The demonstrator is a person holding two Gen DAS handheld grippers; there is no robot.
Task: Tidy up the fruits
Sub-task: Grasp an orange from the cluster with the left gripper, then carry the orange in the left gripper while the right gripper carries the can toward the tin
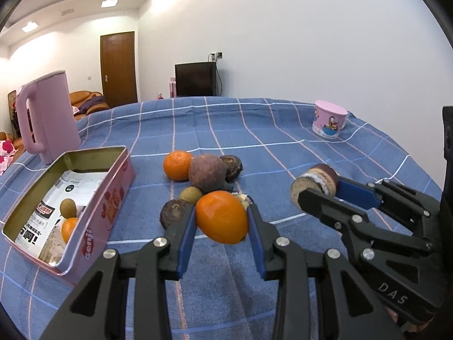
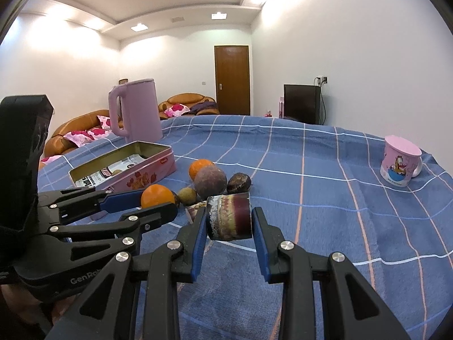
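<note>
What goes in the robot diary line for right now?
left gripper: shut on orange kumquat | right gripper: shut on purple sugarcane chunk | pink tin box: open, holds two fruits

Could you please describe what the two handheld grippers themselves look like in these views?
Both are matte black linkage frames with silver rivets and blue pads lining the fingers. The left gripper shows white "GenRob" lettering on its body in the right wrist view; the right gripper shows "DAS" in the left wrist view. No cables or sleeves are visible.
</note>
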